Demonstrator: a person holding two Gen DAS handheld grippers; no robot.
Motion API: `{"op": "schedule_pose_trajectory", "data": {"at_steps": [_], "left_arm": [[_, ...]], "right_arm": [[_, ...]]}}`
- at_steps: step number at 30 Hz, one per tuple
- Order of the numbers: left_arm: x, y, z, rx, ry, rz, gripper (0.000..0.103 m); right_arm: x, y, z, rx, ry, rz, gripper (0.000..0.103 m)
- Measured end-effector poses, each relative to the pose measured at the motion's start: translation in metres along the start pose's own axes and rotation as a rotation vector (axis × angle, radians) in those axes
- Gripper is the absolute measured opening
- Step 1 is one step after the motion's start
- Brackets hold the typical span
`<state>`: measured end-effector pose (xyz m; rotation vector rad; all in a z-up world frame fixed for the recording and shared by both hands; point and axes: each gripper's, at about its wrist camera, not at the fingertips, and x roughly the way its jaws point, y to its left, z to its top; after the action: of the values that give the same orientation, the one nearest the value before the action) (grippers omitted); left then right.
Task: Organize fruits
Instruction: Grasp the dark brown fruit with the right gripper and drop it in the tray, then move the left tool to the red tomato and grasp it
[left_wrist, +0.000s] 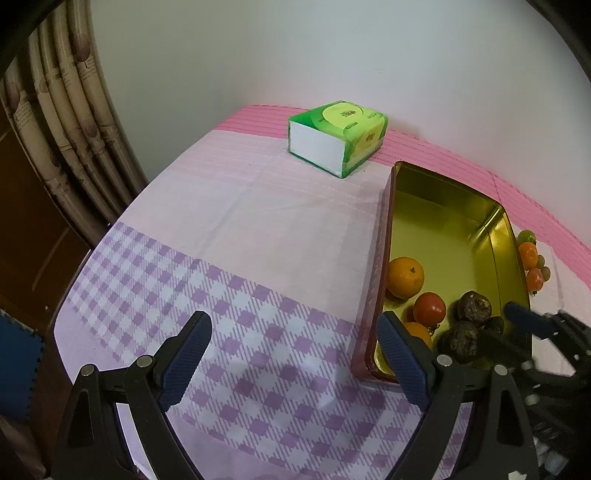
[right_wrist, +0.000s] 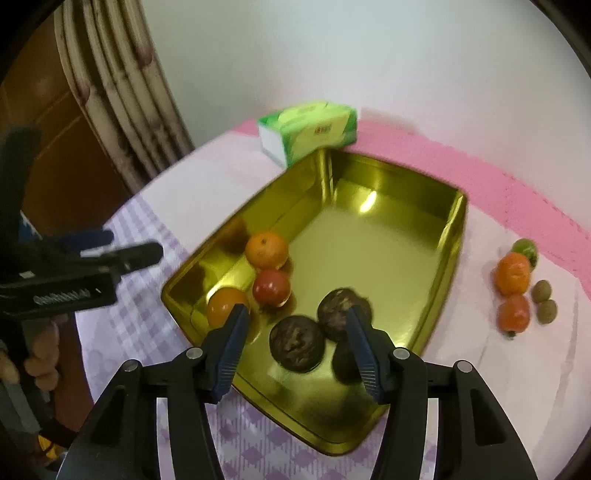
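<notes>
gold tin tray (right_wrist: 452, 236) on the checked tablecloth (left_wrist: 229, 295), w/ two oranges, a red tomato (right_wrist: 270, 287) and three dark wrinkled fruits inside. right gripper (right_wrist: 297, 321) over the tray's near end, jaws part open, nothing between the pads; a dark fruit (right_wrist: 297, 341) lies just below. left gripper (left_wrist: 295, 332) wide open over bare cloth beside the tray, empty. right view alone shows the loose fruit pile (right_wrist: 513, 291) right of the tray clearly, and a hand (right_wrist: 40, 362) at left. green tissue box (left_wrist: 338, 138) behind.

Glossy gold metal tin (right_wrist: 452, 236), matt checked cloth (left_wrist: 236, 236), rough dark fruits (right_wrist: 297, 347).
</notes>
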<state>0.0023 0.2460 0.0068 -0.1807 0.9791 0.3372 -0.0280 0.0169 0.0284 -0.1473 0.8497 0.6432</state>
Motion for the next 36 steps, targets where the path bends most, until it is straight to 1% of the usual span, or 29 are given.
{"op": "schedule_pose_trajectory", "data": {"at_steps": [3,4,5,7,8,9,11,13,18,22,25,26,27,29,32,36], "left_arm": [[0.000,0.000,0.000,0.001,-0.003,0.002,0.089],[0.001,0.000,0.000,0.003,-0.002,0.007,0.089],[0.002,-0.001,0.000,0.005,-0.001,0.011,0.089],[0.002,-0.003,-0.001,0.013,-0.003,0.014,0.089],[0.002,-0.004,-0.001,0.018,-0.008,0.018,0.089],[0.002,-0.005,-0.001,0.022,-0.014,0.023,0.089],[0.000,-0.008,-0.001,0.034,-0.032,0.036,0.089],[-0.002,-0.011,-0.001,0.041,-0.044,0.037,0.089],[-0.009,-0.030,0.000,0.071,-0.052,0.019,0.089],[-0.015,-0.053,0.004,0.099,-0.057,-0.017,0.089],[-0.015,-0.082,0.010,0.138,-0.048,-0.050,0.089],[-0.014,-0.094,0.011,0.159,-0.047,-0.059,0.089],[-0.014,-0.105,0.012,0.177,-0.047,-0.065,0.089],[-0.013,-0.126,0.013,0.215,-0.043,-0.083,0.089],[-0.012,-0.161,0.015,0.270,-0.038,-0.121,0.089],[-0.009,-0.198,0.016,0.320,-0.038,-0.154,0.089]], "right_arm": [[-0.021,-0.019,0.001,0.041,-0.066,-0.041,0.063],[-0.027,-0.029,0.001,0.058,-0.083,-0.072,0.069],[-0.032,-0.036,-0.001,0.071,-0.092,-0.097,0.073],[-0.040,-0.058,-0.005,0.105,-0.104,-0.147,0.073],[-0.042,-0.071,-0.008,0.123,-0.103,-0.178,0.074],[-0.045,-0.087,-0.013,0.140,-0.098,-0.227,0.075],[-0.049,-0.111,-0.022,0.173,-0.090,-0.284,0.079],[-0.050,-0.141,-0.036,0.214,-0.066,-0.350,0.079],[-0.046,-0.194,-0.059,0.270,-0.014,-0.441,0.079],[-0.036,-0.218,-0.065,0.275,0.017,-0.461,0.079],[-0.023,-0.227,-0.064,0.265,0.042,-0.462,0.079],[-0.023,-0.230,-0.064,0.263,0.032,-0.460,0.083],[-0.022,-0.234,-0.063,0.259,0.034,-0.463,0.085],[-0.019,-0.240,-0.062,0.258,0.032,-0.453,0.094],[-0.014,-0.249,-0.061,0.267,0.036,-0.425,0.103],[-0.013,-0.248,-0.062,0.255,0.032,-0.422,0.103]]}}
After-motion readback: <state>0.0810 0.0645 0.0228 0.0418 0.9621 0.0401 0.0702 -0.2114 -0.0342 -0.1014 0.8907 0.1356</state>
